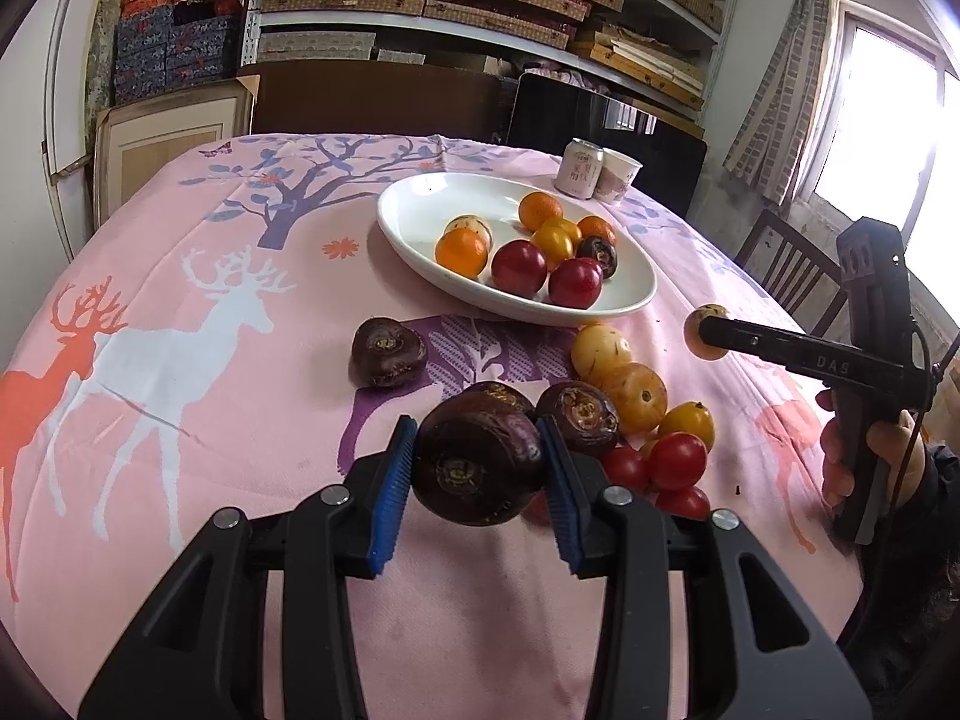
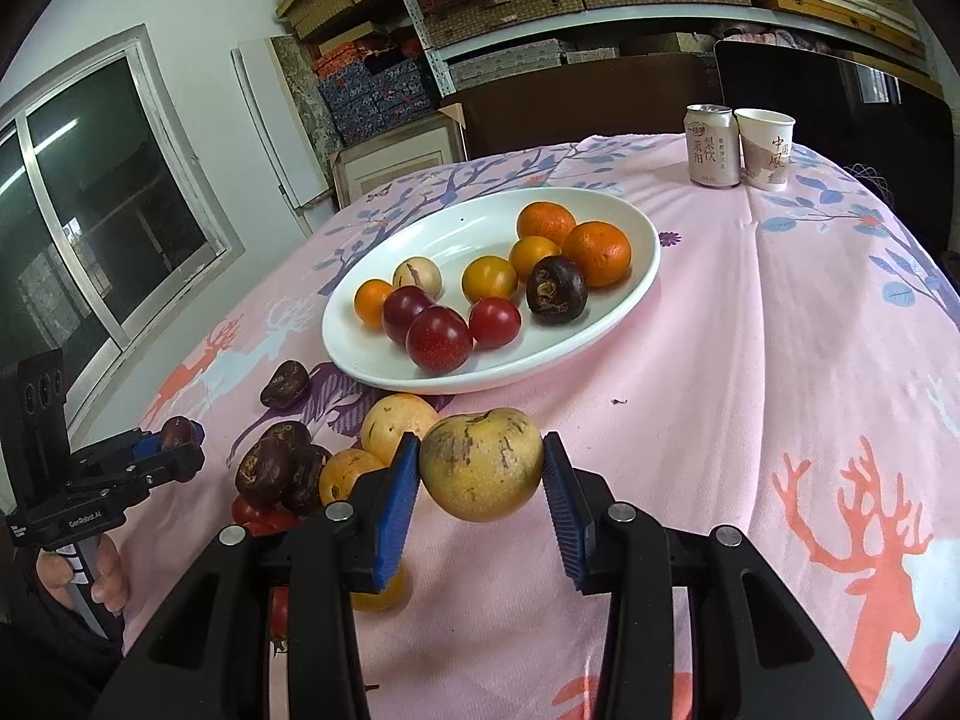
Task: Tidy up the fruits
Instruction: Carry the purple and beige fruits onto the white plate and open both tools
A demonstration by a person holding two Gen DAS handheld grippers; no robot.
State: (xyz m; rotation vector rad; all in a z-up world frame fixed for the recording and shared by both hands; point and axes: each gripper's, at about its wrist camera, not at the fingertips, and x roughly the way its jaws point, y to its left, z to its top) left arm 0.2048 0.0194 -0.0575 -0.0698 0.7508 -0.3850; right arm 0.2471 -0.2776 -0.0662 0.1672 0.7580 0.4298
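Two fruits are up in the air at once right now, so this looks like the carry step of the sorting job. On the left side, the left gripper has its jaws clamped narrow around a dark purple fruit, held clear of the pink deer-print cloth on the bench. Over on the other side, the right gripper is squeezing a yellow speckled fruit between its blue pads, also lifted off the cloth. Both sit just short of the white oval plate, which already has oranges, red plums, small yellow ones and one dark fruit in it. Left behind on the cloth is a loose pile of purple, yellow and small red fruit, plus one lone purple fruit off to the side. My guess is the next move is swinging each gripper forward over the plate's near rim and letting go low, into a gap, since the plate's right half is crowded and round fruit will roll. A can and paper cup stand well beyond the plate, out of the way.
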